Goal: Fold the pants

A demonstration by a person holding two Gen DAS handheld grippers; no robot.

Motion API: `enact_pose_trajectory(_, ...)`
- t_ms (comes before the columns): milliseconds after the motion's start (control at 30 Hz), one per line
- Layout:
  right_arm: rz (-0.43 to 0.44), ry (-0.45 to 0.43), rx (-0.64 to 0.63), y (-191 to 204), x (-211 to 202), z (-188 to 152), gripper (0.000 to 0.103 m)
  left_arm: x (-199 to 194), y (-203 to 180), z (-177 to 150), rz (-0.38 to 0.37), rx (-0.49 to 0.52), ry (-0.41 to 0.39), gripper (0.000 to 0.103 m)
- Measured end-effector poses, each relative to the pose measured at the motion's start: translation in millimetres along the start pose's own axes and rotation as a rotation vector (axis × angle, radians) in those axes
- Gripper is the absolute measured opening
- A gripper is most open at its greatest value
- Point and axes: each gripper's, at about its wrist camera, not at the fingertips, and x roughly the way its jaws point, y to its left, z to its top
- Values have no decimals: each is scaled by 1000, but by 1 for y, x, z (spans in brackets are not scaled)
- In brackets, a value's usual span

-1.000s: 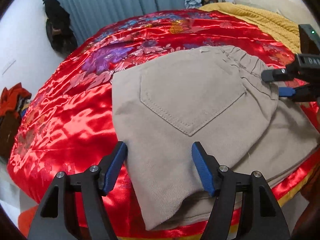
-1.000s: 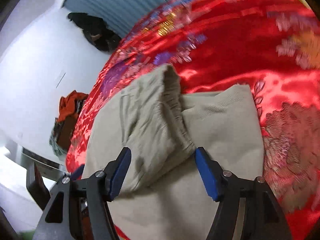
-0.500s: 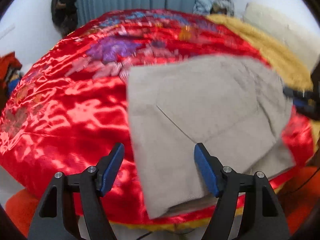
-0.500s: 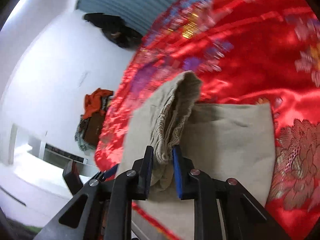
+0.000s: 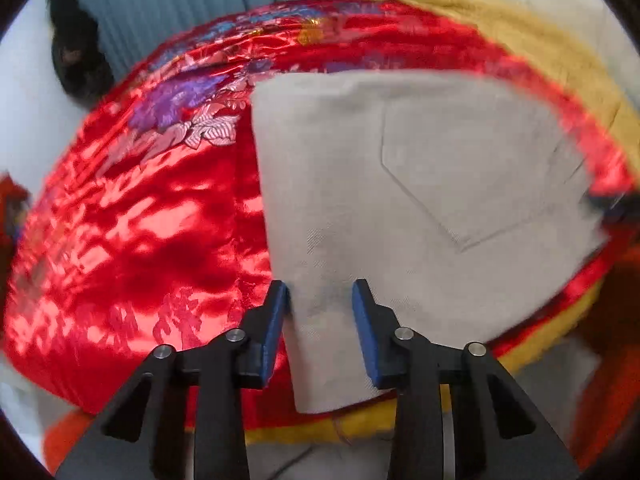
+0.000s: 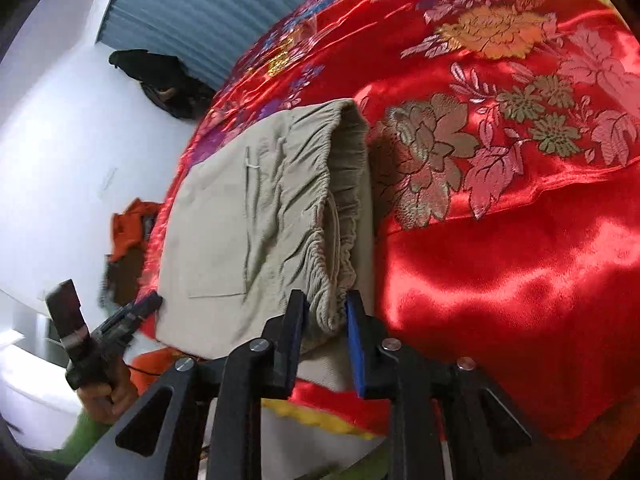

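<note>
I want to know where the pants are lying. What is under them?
Under the pants lies a shiny red flowered bedspread, with a yellow blanket at its edge. What lies directly beneath the folded cloth is covered.

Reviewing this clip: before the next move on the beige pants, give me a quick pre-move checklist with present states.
1. Right gripper clamped on the pants' elastic waistband: ok.
2. Left gripper closed on the fabric: not ok, fingers straddle the edge, apart.
3. Pants lying on the red satin bedspread: ok.
4. Top layer smooth: ok at the pocket, bunched at the waistband.
5. Lower layers aligned: cannot tell.
</note>
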Motion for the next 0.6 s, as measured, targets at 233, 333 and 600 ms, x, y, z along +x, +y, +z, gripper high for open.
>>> enact_pose_trajectory(233, -241, -104, -255, 55, -37, 14, 46, -16, 5, 10, 18, -39, -15, 71)
enact_pose_trajectory(333, -260, -166, -360, 86, -41, 16, 48, -9, 7, 9, 13, -60, 9, 70)
enact_pose_trajectory(600, -272, -113, -420, 93, 9, -10, 58, -7, 5, 8, 11, -65, 16, 71)
